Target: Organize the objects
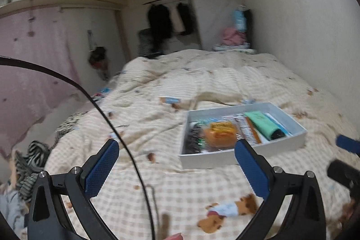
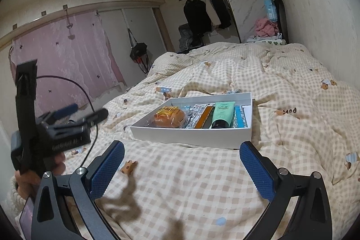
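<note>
A white shallow box [image 1: 225, 159] [image 2: 191, 136] lies on the checked bed cover. Inside it are an orange packet [image 1: 221, 134] [image 2: 168, 119], a green tube with a black cap [image 1: 263, 124] [image 2: 221, 115], an orange stick [image 2: 203, 119] and some flat sachets. My left gripper [image 1: 177, 164] is open above the cover, short of the box's near left corner, with nothing between its blue pads. My right gripper [image 2: 182, 165] is open too, just in front of the box's near wall, empty. The left gripper [image 2: 83, 114] also shows at the left of the right wrist view, held by a hand.
The bed cover [image 2: 281, 82] fills most of the view, with a wall along its right side. Striped clothes [image 1: 33, 163] lie off the bed's left edge. A pink curtain [image 2: 67, 64], hanging dark clothes [image 2: 198, 12] and a pile of pink cloth [image 2: 266, 27] stand at the back. A black cable [image 1: 126, 145] crosses the left wrist view.
</note>
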{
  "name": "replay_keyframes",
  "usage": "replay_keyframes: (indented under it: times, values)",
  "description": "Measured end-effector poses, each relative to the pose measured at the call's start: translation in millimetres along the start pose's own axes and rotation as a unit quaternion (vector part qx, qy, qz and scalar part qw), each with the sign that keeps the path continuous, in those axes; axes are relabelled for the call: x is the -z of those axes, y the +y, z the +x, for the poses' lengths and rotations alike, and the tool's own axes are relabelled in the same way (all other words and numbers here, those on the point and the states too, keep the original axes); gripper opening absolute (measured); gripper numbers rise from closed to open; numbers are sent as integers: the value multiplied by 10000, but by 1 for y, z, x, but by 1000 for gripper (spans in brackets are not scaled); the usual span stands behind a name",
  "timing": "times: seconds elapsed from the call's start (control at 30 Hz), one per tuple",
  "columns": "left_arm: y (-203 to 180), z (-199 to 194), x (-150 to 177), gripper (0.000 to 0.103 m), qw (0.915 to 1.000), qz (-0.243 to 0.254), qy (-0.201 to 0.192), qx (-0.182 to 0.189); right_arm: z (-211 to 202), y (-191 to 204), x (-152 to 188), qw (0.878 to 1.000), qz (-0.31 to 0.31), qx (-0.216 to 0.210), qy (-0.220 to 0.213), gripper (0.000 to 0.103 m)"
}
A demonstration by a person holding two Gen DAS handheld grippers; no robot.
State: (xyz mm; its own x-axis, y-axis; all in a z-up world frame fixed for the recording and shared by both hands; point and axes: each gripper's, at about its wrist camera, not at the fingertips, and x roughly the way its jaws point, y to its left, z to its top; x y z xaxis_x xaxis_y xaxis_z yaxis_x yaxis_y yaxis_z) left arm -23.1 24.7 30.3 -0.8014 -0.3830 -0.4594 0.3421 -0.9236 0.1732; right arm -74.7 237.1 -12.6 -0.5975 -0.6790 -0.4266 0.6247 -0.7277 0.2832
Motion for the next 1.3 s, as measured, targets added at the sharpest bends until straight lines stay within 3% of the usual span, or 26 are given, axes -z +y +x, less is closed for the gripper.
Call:
replay_keyframes:
  times: [0.13, 0.27, 0.7, 0.83, 0.97, 1.3]
  values:
    - [1, 13, 0, 103, 9971, -26, 272, -710, -1, 3, 1, 10000, -49, 12, 4, 103]
    - [4, 17, -2, 103, 9910, -36, 299, -1301, -1, 4, 1, 10000, -66, 27, 12, 103]
    - [-8, 36, -9, 103, 9793, 15, 320, -2001, -2, 15, 2, 9994, -321, 109, 9, 103]
    - [-14, 37, -10, 103, 9809, 80, 328, -1918, 0, 17, 2, 9992, -385, 130, 38, 103]
    - [-19, 38, -8, 103, 9877, 161, 339, -1519, 1, 17, 3, 9995, -282, 134, 30, 103]
    - [-40, 26, -7, 103, 9930, 620, -56, -1004, 2, 16, 3, 9996, -240, 145, 28, 103]
